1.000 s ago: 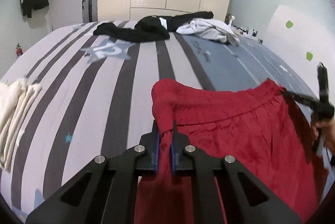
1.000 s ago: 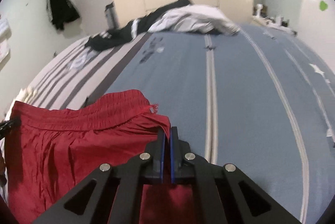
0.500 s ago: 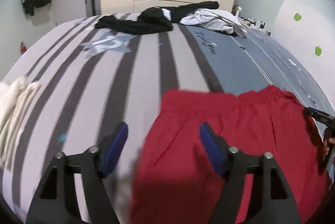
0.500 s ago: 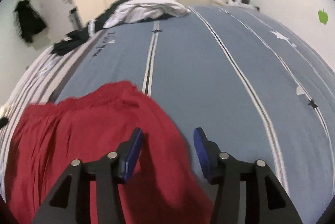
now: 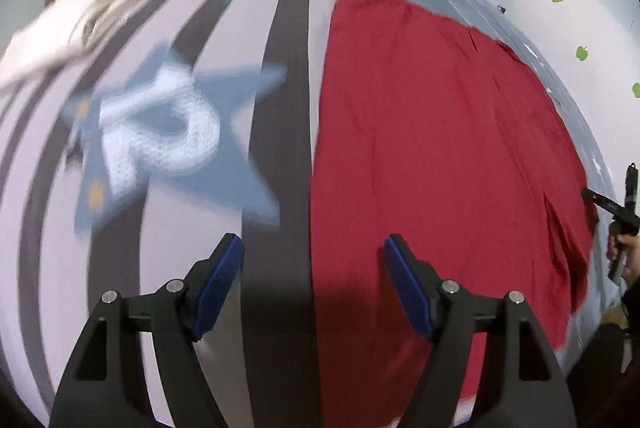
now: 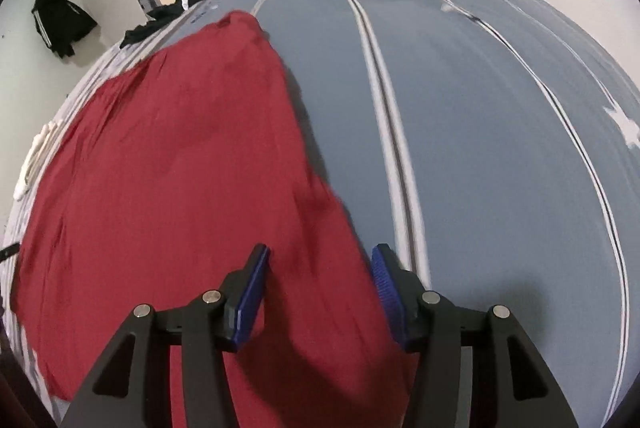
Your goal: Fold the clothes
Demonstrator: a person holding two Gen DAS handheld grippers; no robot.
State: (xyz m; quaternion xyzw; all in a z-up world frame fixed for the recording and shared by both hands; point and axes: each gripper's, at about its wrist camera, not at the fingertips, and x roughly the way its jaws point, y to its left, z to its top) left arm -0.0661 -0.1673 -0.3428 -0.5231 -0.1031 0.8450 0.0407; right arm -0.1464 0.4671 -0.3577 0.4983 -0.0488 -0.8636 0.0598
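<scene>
Left wrist view: I am seeing my left gripper (image 5: 312, 286) standing apart and empty, having let go of the red pleated cloth garment (image 5: 432, 148), which is now lying flat on the striped bed cover (image 5: 276, 76).

Right wrist view: my right gripper (image 6: 318, 292) is likewise apart above the garment's near right edge (image 6: 180, 168), released. I am judging the spreading done, folding next.
</scene>
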